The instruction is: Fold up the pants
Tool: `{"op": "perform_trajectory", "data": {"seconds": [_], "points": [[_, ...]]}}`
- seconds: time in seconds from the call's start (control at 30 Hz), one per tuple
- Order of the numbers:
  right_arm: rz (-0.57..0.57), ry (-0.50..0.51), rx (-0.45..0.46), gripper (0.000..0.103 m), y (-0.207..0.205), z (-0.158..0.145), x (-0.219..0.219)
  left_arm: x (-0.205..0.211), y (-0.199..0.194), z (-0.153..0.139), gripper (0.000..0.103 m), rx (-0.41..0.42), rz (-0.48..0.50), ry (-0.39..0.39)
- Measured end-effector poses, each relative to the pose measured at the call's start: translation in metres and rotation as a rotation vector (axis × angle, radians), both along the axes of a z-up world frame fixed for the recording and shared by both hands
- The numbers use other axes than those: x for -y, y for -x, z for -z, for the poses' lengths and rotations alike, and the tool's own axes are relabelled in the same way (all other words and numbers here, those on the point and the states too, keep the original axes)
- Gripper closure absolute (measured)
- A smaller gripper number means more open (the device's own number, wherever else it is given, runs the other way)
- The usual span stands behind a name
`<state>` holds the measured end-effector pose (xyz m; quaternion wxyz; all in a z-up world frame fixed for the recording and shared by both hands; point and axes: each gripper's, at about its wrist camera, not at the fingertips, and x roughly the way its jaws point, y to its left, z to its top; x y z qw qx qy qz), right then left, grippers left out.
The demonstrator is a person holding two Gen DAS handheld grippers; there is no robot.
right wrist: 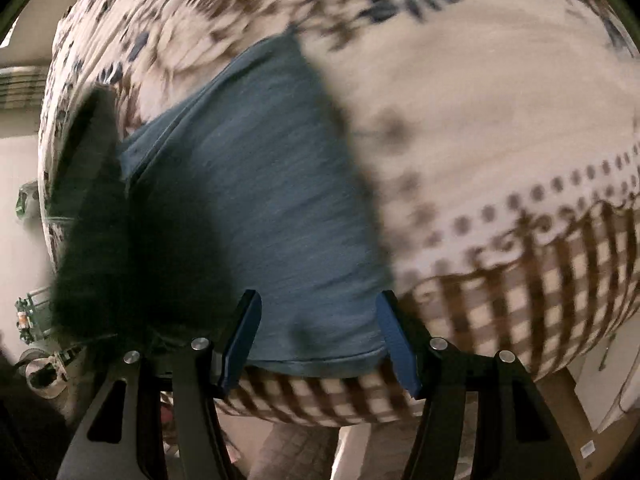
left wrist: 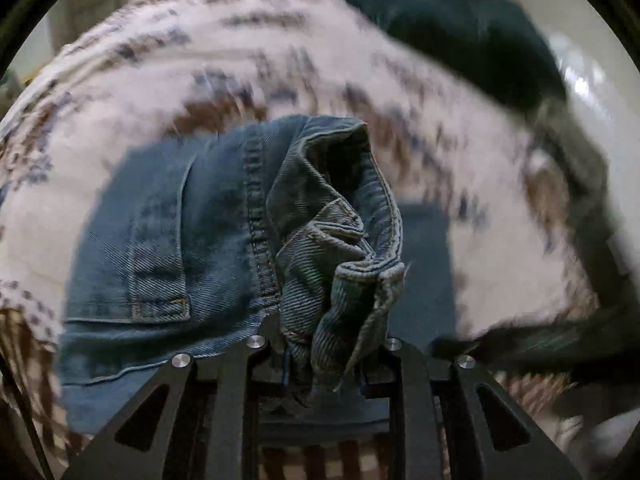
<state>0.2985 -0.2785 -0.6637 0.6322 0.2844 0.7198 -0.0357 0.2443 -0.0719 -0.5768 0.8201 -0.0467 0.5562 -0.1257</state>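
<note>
My left gripper (left wrist: 328, 356) clamps a bunched wad of the faded blue denim pants (left wrist: 224, 232), waistband and belt loop crumpled at the centre of the left wrist view, the back pocket hanging at lower left. The rest lies flat on the cream floral bedspread with a brown checked border (left wrist: 460, 160). In the right wrist view, my right gripper (right wrist: 318, 344) stands with jaws wide apart and empty above the denim panel in mid-frame, near its lower edge. To fold well, I judge I should carry the waistband straight across, keeping the layer taut, and use the free right gripper to pin the flat panel so it doesn't drag.
</note>
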Motion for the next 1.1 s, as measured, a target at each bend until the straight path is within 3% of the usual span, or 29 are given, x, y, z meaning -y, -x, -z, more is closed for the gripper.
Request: {"op": "perform_trajectory", "data": {"seconds": [0.13, 0.17, 0.23, 0.27, 0.3, 0.47, 0.6, 0.73, 0.83, 0.87, 0.9, 1.0, 1.1], "points": [[0.028, -0.078, 0.062, 0.040, -0.003, -0.006, 0.024, -0.001, -0.001, -0.006, 0.080, 0.000, 0.005, -0.031], [0.038, -0.120, 0.097, 0.040, -0.006, -0.009, 0.028, 0.003, 0.003, -0.012, 0.073, 0.015, 0.016, -0.031], [0.051, -0.203, 0.148, 0.024, -0.007, -0.012, 0.040, 0.001, 0.006, -0.017, 0.040, 0.045, 0.049, -0.016], [0.053, -0.238, 0.169, 0.018, -0.010, -0.013, 0.040, 0.004, 0.009, -0.019, 0.011, 0.046, 0.077, 0.006], [0.052, -0.277, 0.193, 0.018, -0.016, -0.015, 0.039, 0.008, 0.013, -0.022, 0.001, 0.045, 0.081, -0.001], [-0.021, -0.372, 0.223, 0.016, -0.035, -0.013, 0.015, -0.002, 0.027, -0.041, 0.001, 0.035, 0.029, -0.095], [-0.108, -0.424, 0.199, 0.015, -0.036, 0.009, -0.025, -0.040, 0.031, -0.051, 0.001, -0.003, -0.104, -0.163], [-0.182, -0.382, 0.155, 0.013, -0.055, 0.037, -0.072, -0.092, 0.024, -0.042, 0.001, -0.081, -0.253, -0.281], [-0.185, -0.335, 0.153, 0.013, -0.060, 0.042, -0.094, -0.120, 0.017, -0.030, 0.001, -0.130, -0.309, -0.391], [-0.181, -0.297, 0.170, 0.022, -0.063, 0.040, -0.104, -0.128, 0.015, -0.027, 0.001, -0.143, -0.328, -0.439], [-0.190, -0.256, 0.185, 0.068, -0.062, 0.038, -0.112, -0.134, 0.014, -0.027, 0.001, -0.145, -0.340, -0.446], [-0.204, -0.188, 0.217, 0.076, -0.056, 0.021, -0.127, -0.145, 0.011, -0.036, 0.001, -0.131, -0.369, -0.434], [-0.185, -0.115, 0.303, 0.077, -0.045, -0.019, -0.119, -0.151, 0.007, -0.049, 0.001, -0.117, -0.376, -0.394]]}}
